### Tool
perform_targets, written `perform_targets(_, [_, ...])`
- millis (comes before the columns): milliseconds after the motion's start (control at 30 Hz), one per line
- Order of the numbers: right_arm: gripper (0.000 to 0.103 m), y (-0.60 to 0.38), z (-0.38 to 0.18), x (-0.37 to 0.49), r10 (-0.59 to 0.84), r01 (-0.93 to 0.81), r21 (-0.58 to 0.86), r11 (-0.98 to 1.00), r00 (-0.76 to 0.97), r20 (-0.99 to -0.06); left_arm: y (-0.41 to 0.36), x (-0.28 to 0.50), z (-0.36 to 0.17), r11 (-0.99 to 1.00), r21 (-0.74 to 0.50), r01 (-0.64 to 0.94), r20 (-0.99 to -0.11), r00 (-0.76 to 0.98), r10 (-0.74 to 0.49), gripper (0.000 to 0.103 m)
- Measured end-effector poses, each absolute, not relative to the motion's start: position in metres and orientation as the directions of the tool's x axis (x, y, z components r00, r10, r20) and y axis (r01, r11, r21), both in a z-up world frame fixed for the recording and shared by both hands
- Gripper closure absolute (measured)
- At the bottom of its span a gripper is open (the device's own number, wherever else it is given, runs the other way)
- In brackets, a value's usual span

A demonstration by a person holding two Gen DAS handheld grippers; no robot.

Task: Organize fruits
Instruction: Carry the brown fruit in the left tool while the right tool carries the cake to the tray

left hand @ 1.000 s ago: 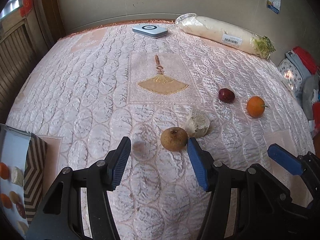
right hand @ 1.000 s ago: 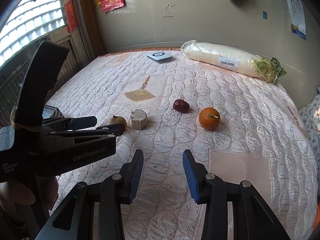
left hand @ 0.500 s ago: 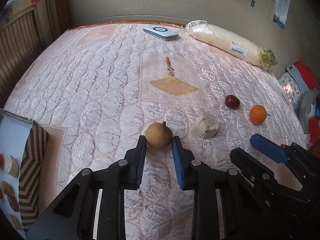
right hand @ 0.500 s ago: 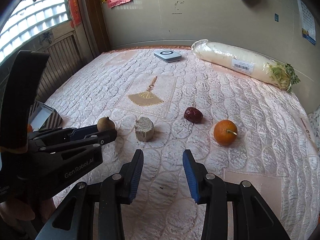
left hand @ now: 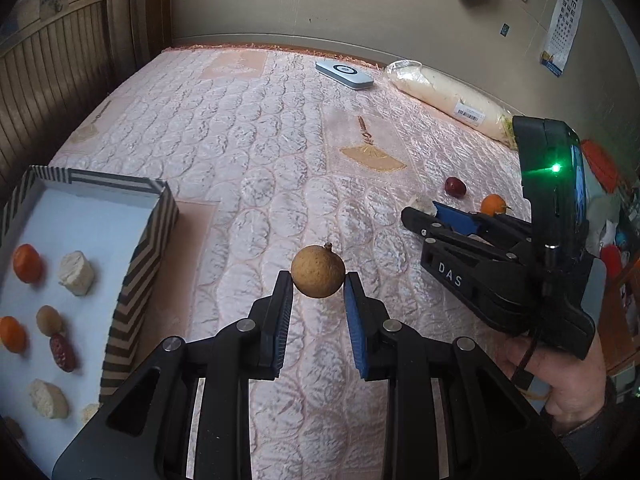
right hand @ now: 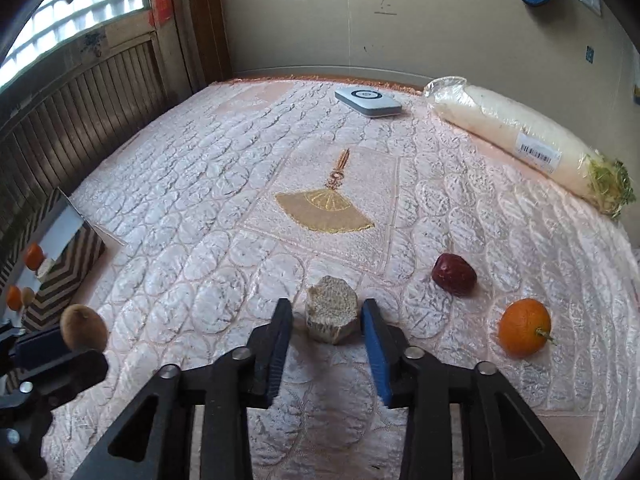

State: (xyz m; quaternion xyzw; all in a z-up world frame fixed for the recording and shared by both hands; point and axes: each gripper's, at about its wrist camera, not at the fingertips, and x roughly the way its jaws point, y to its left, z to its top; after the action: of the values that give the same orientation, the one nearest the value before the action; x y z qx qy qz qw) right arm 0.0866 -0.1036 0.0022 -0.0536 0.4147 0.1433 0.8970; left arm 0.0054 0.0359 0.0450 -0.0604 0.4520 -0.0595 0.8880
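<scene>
Right now your left gripper [left hand: 318, 294] is pinching the round brown fruit [left hand: 318, 271] between its jaws, stem upward, lifted clear of the bed [left hand: 260, 152], while your right gripper [right hand: 326, 322] has just been closing its jaws around the pale cut chunk [right hand: 331, 314]; the pads are standing just beside its flanks, and you cannot tell whether they are pressing yet. That chunk is sitting upright on the quilt with its cut face up, squat with no clear long axis, squarely between the right jaws. For the held fruit, the striped box [left hand: 144, 264] is lying to the left of the left jaws, near, with oranges, pale chunks and a red date already inside, so the left hand is the nearer one for the drop. Beyond the right jaws, a red date [right hand: 454, 274] and an orange [right hand: 524, 328] are waiting on the bed, slightly apart. Farther back, a wrapped white radish [right hand: 520, 140] and a flat white device [right hand: 368, 102] are lying near the wall.
</scene>
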Motion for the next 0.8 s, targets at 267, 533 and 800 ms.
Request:
perform_targets(267, [0.078,-0.103,0.018,0.049,0.282,-0.328,0.083,0.941,0.625,-0.728,0.074,-0.022,0.056,0.988,-0.154,0.002,-0.787,0.604,-0.124,0.078])
perform_targets(533, [0.078,-0.052,0.047,0.001,0.383,-0.439,0.093,0.894,0.637,-0.669,0.136,-0.051,0.058,0.985,-0.122,-0.124,-0.788,0.615,-0.02,0.078])
perform_targets(800, [0.078,0.012,0.06,-0.024,0.458,-0.55,0.073,0.832,0.607,-0.65,0.19,-0.08,0.063,0.968,-0.115,-0.223,-0.778,0.627,0.052,0.078])
